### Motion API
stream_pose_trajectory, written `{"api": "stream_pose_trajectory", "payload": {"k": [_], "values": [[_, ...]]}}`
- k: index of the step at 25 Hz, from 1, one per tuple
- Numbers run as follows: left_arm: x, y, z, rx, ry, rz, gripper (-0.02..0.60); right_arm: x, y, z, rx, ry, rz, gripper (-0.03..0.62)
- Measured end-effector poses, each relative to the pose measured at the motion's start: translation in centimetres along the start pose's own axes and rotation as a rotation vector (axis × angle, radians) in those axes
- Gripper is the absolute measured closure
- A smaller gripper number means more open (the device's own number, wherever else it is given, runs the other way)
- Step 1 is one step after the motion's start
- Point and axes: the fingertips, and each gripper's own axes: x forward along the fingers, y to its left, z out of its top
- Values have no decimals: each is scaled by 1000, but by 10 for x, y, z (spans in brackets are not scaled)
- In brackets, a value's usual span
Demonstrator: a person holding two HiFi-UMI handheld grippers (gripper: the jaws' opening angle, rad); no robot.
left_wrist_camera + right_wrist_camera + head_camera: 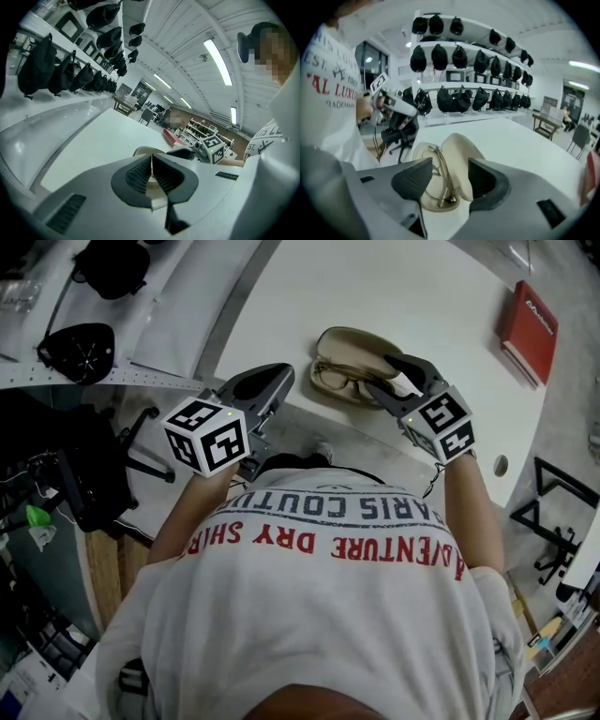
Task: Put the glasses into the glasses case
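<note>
White table [403, 296] — glasses [337, 381] in open case [352, 341]; right gripper [380, 373] apart, left gripper [279, 381] together (shirt [309, 549]: "DRY SHIRT").

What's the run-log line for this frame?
glasses: lying in open glasses case | right gripper: open, jaws apart over it, nothing gripped | left gripper: shut, empty, at table edge

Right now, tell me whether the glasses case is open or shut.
Open. The glasses case has its lid swung back flat, and the glasses lie in its exposed lower half.
</note>
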Motion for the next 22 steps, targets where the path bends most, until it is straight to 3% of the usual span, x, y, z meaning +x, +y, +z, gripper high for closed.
{"api": "stream_pose_trajectory", "payload": {"k": [3, 6, 9, 15, 18, 22], "values": [[2, -9, 6, 10, 20, -34, 552, -26, 5, 28, 234, -193, 24, 333], [2, -22, 14, 36, 37, -77, 552, -54, 10, 52, 333, -338, -14, 333], [-4, -39, 22, 80, 50, -121, 553, -78, 20, 66, 354, -406, -85, 353], [-29, -63, 24, 82, 52, -228, 552, -104, 62, 84, 319, -461, -196, 510], [-38, -72, 21, 101, 63, -263, 552, -113, 77, 85, 318, -471, -267, 549], [-47, -83, 8, 133, 84, -299, 553, -121, 101, 82, 365, -489, -282, 568]]}}
